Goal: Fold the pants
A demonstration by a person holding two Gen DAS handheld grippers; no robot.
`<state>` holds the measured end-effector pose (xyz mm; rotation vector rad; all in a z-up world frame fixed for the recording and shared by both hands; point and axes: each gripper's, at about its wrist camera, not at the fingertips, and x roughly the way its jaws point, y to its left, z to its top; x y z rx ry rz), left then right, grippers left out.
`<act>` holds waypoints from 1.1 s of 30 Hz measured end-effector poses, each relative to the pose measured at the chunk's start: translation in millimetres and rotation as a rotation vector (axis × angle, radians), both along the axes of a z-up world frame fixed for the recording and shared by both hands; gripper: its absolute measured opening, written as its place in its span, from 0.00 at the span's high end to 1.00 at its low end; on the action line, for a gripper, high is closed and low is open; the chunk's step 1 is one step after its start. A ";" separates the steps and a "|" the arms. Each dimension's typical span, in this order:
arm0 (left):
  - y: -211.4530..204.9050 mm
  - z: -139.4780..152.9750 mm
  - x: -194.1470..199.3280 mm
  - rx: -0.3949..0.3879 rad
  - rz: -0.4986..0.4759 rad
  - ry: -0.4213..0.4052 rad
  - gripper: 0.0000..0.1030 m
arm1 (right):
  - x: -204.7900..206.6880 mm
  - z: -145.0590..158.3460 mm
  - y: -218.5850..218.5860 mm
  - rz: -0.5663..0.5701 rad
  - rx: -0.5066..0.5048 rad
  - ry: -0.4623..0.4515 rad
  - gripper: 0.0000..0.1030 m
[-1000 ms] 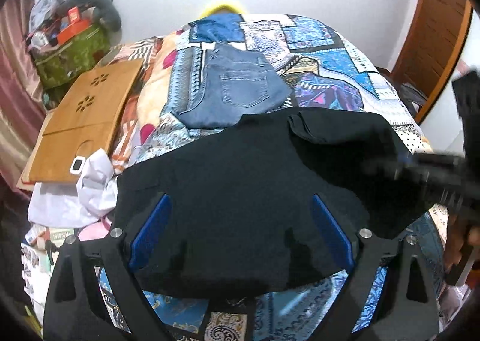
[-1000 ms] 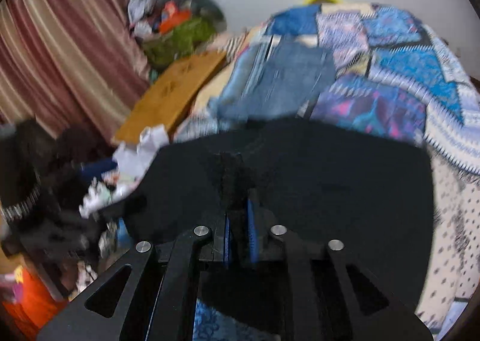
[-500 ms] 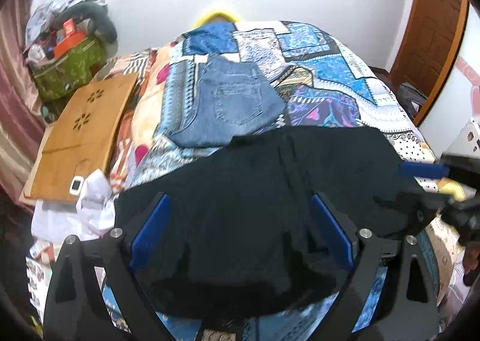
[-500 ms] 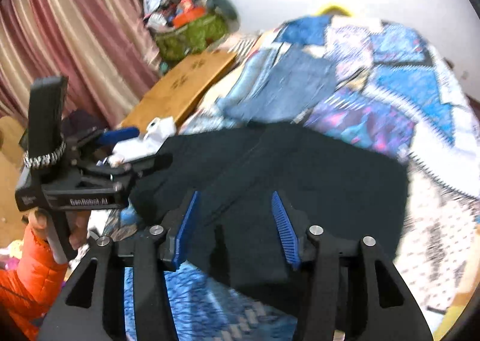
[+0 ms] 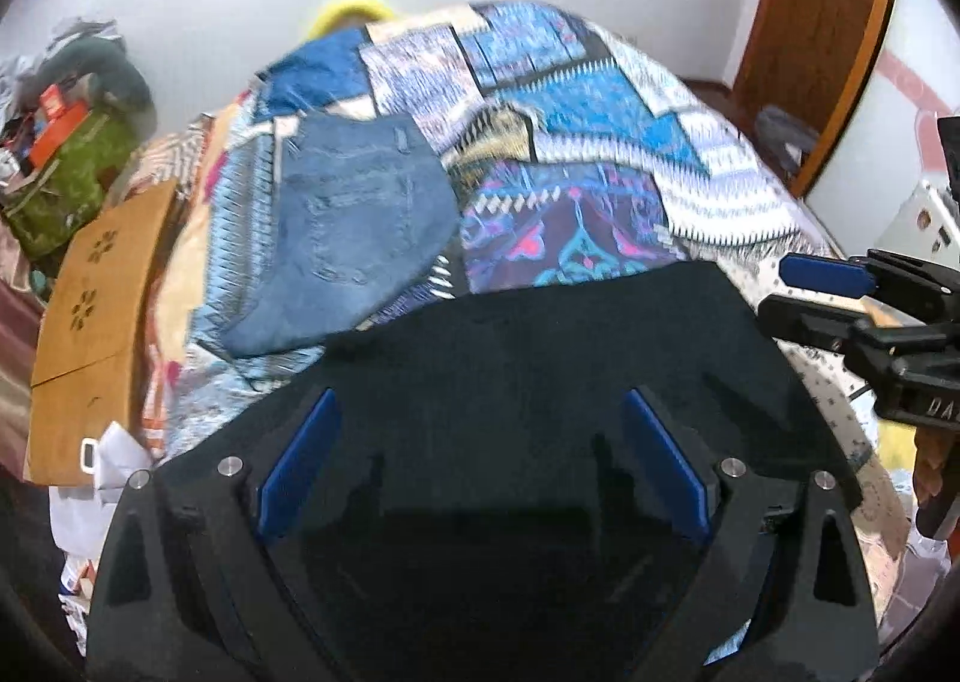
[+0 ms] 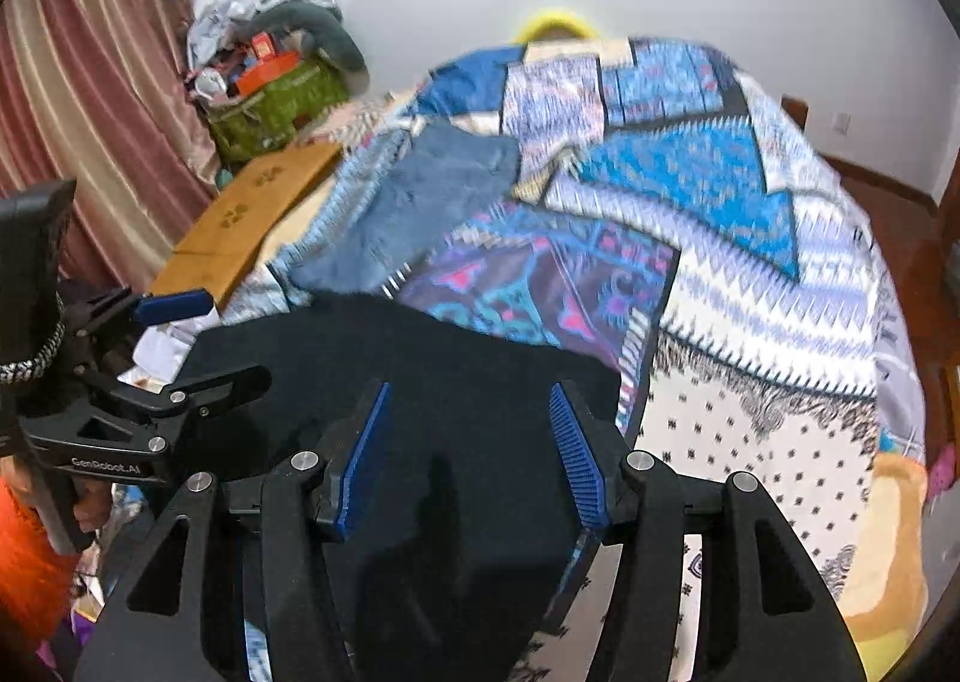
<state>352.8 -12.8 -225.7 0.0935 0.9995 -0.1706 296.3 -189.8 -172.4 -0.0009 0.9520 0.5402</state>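
Black pants (image 5: 528, 358) lie folded flat on the near end of the patterned bed cover (image 5: 600, 141); they also show in the right wrist view (image 6: 420, 358). My left gripper (image 5: 480, 412) is open and empty, hovering above the pants' near part. My right gripper (image 6: 471, 400) is open and empty above the pants' right part. The right gripper also shows at the right edge of the left wrist view (image 5: 798, 292), open. The left gripper shows at the left of the right wrist view (image 6: 216, 340), open.
Folded blue jeans (image 5: 354, 220) lie farther up the bed, also in the right wrist view (image 6: 432, 202). A wooden board (image 5: 90, 322) leans at the bed's left side. A green bag with clutter (image 6: 276, 99) stands by the curtain (image 6: 90, 99). A wooden door (image 5: 822, 21) is at right.
My right gripper opened and let go of the black pants, which now lie flat. Both grippers have lifted back and tilted up from the pants.
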 end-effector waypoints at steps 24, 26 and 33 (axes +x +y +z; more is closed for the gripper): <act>12.8 -41.6 -34.7 0.026 0.051 0.056 0.00 | -43.8 -45.9 -31.4 -0.002 -0.060 0.123 0.34; 18.1 -39.7 -41.3 0.027 0.067 0.055 0.00 | -48.9 -44.7 -33.9 -0.012 -0.060 0.126 0.34; 45.6 -27.5 -64.9 -0.060 0.123 0.080 0.00 | -61.3 -25.9 -30.2 -0.022 -0.103 0.086 0.34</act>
